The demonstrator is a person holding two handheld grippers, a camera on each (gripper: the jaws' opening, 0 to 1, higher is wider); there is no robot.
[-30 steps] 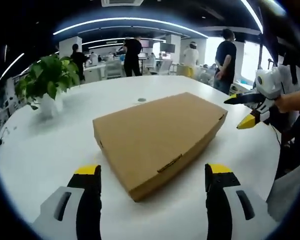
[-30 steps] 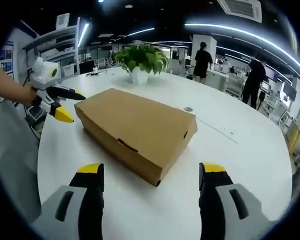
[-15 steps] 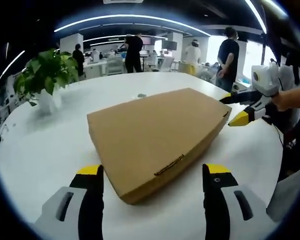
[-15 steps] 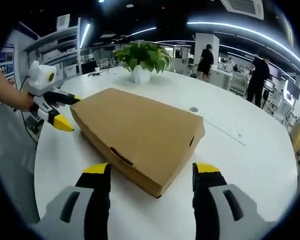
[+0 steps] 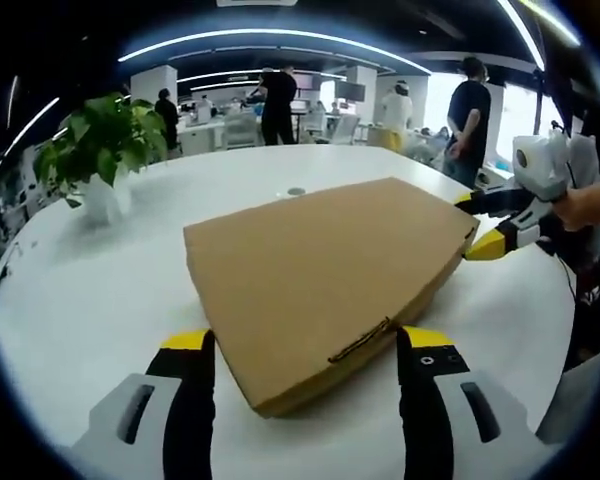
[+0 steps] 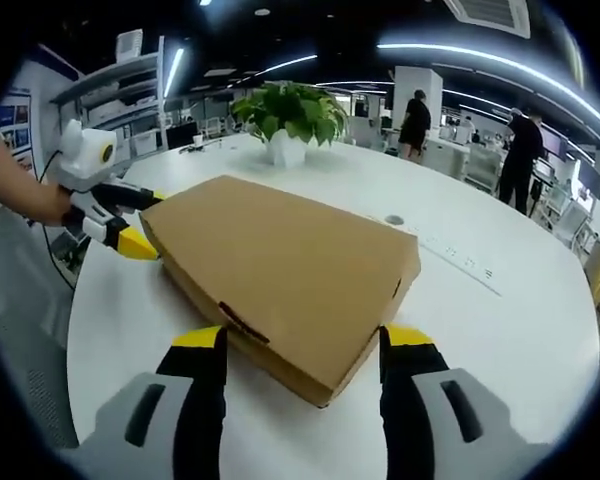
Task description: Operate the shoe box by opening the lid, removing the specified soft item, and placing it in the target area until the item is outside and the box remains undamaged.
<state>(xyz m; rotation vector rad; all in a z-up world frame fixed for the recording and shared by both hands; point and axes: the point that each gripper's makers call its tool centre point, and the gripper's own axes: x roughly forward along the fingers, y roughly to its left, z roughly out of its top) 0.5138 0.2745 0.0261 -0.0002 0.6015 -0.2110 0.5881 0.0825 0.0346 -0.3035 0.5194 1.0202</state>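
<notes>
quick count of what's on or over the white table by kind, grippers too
box: 1
potted plant: 1
grippers: 2, left and right, one at each end of the shut box, jaws apart
table: 1
total: 5

Left gripper view: shoe box point(image 5: 325, 275) lies closed on the table point(image 5: 90, 290) at frame centre, its near corner between the left gripper point(image 5: 305, 355) jaws at the bottom. Potted plant point(image 5: 105, 150) stands upper left; right gripper point(image 5: 490, 225) sits at the box's right corner.
</notes>
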